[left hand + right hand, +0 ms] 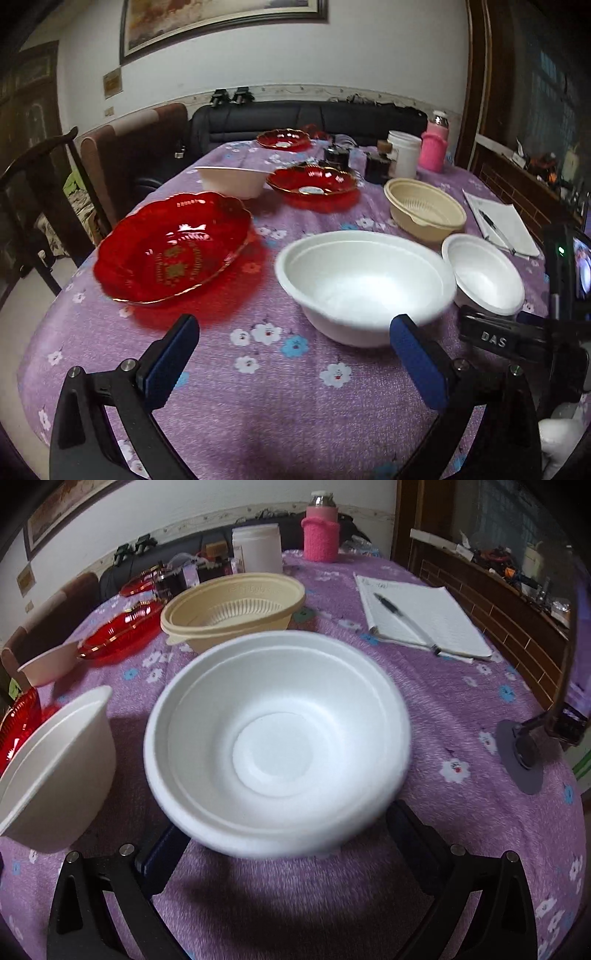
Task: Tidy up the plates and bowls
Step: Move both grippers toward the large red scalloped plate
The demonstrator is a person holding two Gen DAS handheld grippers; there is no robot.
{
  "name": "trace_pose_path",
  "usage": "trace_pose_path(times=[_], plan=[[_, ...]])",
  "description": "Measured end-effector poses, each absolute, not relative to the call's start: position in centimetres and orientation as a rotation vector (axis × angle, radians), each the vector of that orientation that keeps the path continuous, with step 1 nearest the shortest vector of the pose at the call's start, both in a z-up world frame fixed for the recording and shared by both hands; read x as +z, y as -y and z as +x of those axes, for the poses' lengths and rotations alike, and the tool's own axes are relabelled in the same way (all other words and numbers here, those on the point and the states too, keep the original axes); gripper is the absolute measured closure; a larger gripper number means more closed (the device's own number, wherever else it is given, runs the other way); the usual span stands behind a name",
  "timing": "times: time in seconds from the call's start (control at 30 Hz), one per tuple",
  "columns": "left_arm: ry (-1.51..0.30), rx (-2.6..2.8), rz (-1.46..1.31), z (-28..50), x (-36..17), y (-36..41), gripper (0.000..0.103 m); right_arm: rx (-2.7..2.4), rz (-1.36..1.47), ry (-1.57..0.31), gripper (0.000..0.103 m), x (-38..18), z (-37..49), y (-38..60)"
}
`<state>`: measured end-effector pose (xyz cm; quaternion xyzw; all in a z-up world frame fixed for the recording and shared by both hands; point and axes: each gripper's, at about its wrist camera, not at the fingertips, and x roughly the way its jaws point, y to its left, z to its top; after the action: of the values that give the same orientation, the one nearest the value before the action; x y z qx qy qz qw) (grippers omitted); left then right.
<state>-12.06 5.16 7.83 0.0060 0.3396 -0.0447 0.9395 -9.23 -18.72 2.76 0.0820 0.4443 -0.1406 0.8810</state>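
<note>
Round table w/ purple flowered cloth (pixel 258 398) fills both views, crockery scattered all over it. Biggest piece: the scalloped red glass plate (pixel 173 247) at near left, two more red glass plates (pixel 312 182) further back toward the far side. Next in size, the large white foam bowl (pixel 365 284), near centre, sitting just beyond the left gripper (pixel 295 350). That gripper's blue pads are spread wide and hold nothing; it hovers low over the cloth, the right pad close to the bowl's near wall, can't tell if touching.

Right gripper (pixel 280 845) has the smaller white foam bowl (pixel 277 738) between its fingers, seemingly lifted and tipped, shadow underneath on the cloth. Fingers sit either side of the bowl's base, but contact is hidden under the bowl, so can't tell if it's truly clamped. In the left view that bowl sits just right of the big one.

Beige ribbed plastic bowl (pixel 236 605) is further off, centre-right; another white bowl (pixel 232 181) far left.

Step in hand, I reckon: nesting small foam bowl into the large one. Next move needs a short carry left, level off over the big bowl, lower in, release. Left gripper could steady the big bowl, it's light foam and may skid.
</note>
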Motion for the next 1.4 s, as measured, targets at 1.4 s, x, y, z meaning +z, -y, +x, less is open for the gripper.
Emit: trace_pose_path(times=[1.4], plan=[[-0.806,0.071,-0.468,-10.1,7.8,-29.4,0.000,0.222,0.199,-0.771,0.000,12.6,-6.6,4.8]])
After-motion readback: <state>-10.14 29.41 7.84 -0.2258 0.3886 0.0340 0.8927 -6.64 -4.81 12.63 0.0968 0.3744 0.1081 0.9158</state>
